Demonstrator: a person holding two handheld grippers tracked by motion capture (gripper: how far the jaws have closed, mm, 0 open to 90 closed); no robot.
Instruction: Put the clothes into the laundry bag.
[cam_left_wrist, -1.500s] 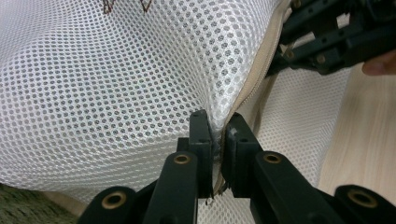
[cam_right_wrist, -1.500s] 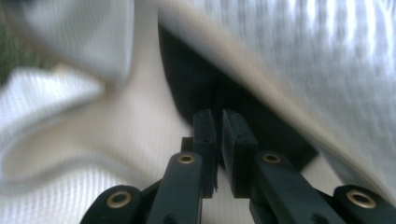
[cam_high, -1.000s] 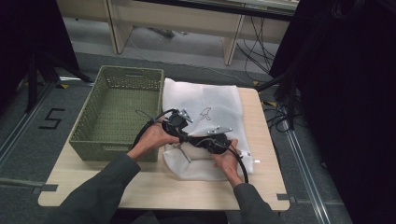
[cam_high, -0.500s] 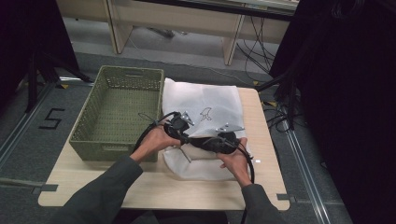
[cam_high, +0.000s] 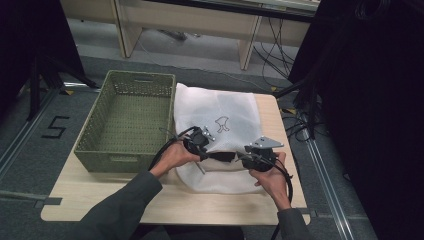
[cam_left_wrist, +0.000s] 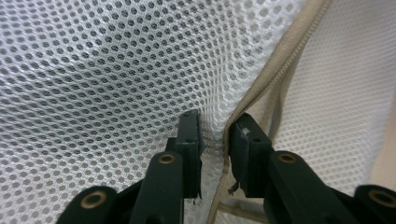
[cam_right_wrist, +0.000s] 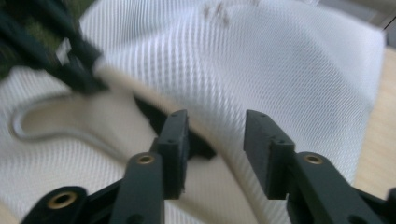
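We find a white mesh laundry bag (cam_high: 220, 135) lying flat on the wooden bench (cam_high: 100, 200), its left edge just beside a green woven basket (cam_high: 125, 120) that stands on the left part of the bench. The bag bears a small dark print (cam_high: 221, 124) on its far half. A beige zipper band (cam_left_wrist: 275, 60) runs along its edge.

The left tool (cam_high: 201, 145) sits on the near half of the bag, held in the person's left hand (cam_high: 172, 156). In the left gripper view (cam_left_wrist: 214, 140) its jaws have just been opening a little; they stand slightly apart with a fold of mesh and the zipper band between them, and we cannot tell whether the pads press the cloth.

The right tool (cam_high: 252, 157), in the right hand (cam_high: 270, 175), hovers near the bag's near right part. In the right gripper view (cam_right_wrist: 215, 140) its jaws have just been opening and stand spread, with the bag's fabric behind the gap and nothing pinched. The two tools are near each other, apart.
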